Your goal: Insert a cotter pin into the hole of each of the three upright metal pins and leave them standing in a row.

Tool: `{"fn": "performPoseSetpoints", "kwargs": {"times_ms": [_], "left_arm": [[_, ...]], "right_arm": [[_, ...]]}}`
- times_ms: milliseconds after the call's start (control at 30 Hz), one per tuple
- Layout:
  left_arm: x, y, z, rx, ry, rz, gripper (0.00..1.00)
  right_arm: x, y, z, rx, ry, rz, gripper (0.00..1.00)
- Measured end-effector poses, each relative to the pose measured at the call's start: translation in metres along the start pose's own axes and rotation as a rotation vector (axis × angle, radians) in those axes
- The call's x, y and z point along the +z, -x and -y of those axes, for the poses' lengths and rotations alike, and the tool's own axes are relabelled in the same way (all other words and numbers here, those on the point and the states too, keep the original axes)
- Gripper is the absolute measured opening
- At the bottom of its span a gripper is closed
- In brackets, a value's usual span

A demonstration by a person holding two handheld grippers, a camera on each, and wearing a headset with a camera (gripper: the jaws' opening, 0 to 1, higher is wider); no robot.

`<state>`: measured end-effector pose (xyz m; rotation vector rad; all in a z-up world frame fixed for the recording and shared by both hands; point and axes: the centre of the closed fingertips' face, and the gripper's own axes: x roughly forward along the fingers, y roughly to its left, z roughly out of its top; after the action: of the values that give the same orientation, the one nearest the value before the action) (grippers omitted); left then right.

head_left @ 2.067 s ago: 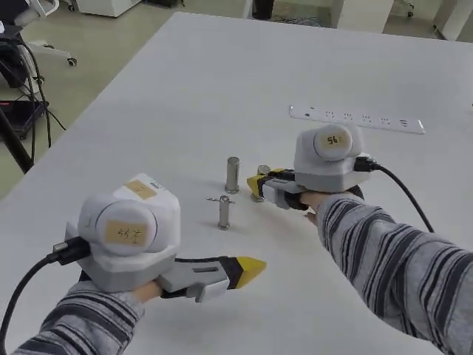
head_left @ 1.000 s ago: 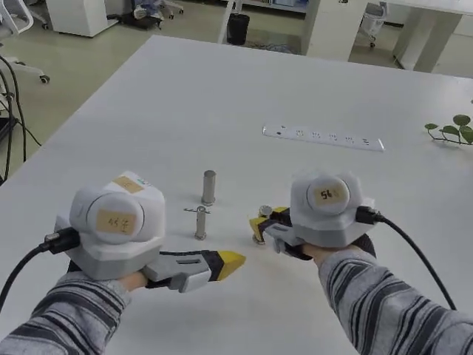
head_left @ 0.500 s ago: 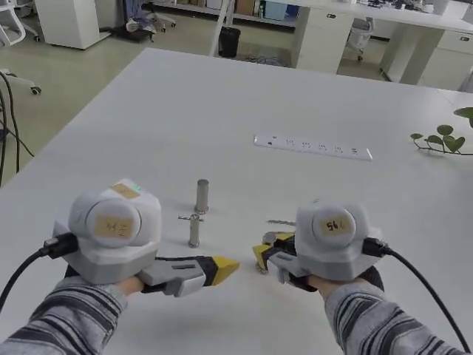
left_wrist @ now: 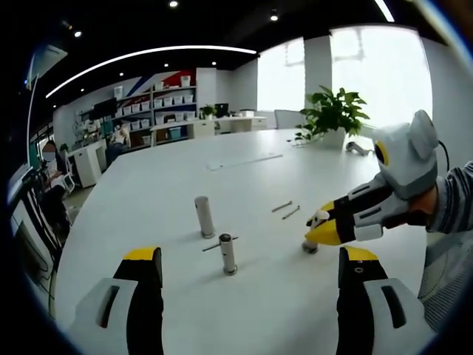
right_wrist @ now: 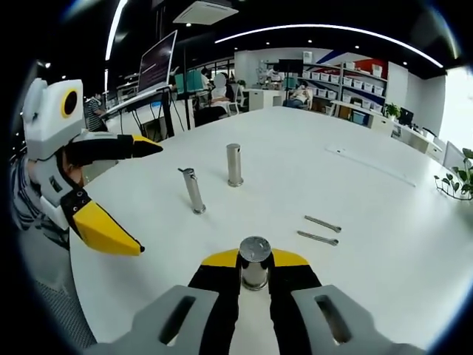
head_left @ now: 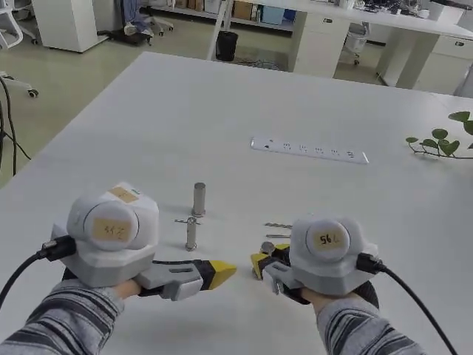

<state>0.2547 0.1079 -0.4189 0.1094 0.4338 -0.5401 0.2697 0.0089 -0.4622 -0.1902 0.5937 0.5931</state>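
My right gripper (head_left: 263, 260) is shut on an upright metal pin (right_wrist: 255, 262), held low near the table's front; I cannot tell whether its base touches the table (head_left: 222, 111). To its left stand two more pins: a plain one (head_left: 199, 199) farther back, and a nearer one with a cotter pin through its top (head_left: 191, 233). Two loose cotter pins (head_left: 278, 231) lie just beyond the right gripper. My left gripper (left_wrist: 250, 255) is open and holds nothing, its yellow fingertips (head_left: 223, 271) pointing right, in front of the two standing pins.
A white power strip (head_left: 309, 150) lies farther back on the table. A plant sprig (head_left: 437, 140) reaches in at the right edge. Office furniture stands beyond the table.
My right gripper has carried its pin from beside the plain pin toward me and to the right. The left gripper has hardly moved. The head camera has tilted up.
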Motion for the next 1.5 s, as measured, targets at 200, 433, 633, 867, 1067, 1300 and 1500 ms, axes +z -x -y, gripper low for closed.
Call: {"fn": "performPoseSetpoints", "kwargs": {"times_ms": [200, 433, 633, 867, 1067, 1300, 1500], "left_arm": [[0.0, 0.0, 0.002, -0.003, 0.003, 0.0, 0.99], [0.002, 0.0, 0.003, 0.004, 0.001, -0.001, 0.99], [0.003, 0.001, 0.004, -0.001, 0.007, 0.003, 0.99], [0.008, 0.002, 0.005, -0.004, 0.03, 0.028, 0.99], [0.008, 0.002, 0.007, -0.006, 0.021, 0.022, 0.99], [0.01, 0.003, 0.008, -0.011, 0.013, 0.029, 0.99], [0.009, 0.003, 0.014, -0.03, 0.01, 0.022, 0.99]], "right_arm": [[-0.003, 0.001, 0.0, 0.013, 0.035, -0.018, 0.1], [-0.009, 0.012, -0.002, 0.059, 0.107, -0.018, 0.13], [-0.013, 0.022, 0.004, 0.109, 0.213, -0.047, 0.15], [-0.014, 0.026, 0.024, 0.123, 0.311, -0.092, 0.15], [-0.001, 0.022, 0.036, 0.173, 0.417, -0.107, 0.13], [0.01, 0.01, 0.054, 0.22, 0.474, -0.159, 0.13], [0.01, -0.002, 0.068, 0.275, 0.52, -0.23, 0.12]]}}
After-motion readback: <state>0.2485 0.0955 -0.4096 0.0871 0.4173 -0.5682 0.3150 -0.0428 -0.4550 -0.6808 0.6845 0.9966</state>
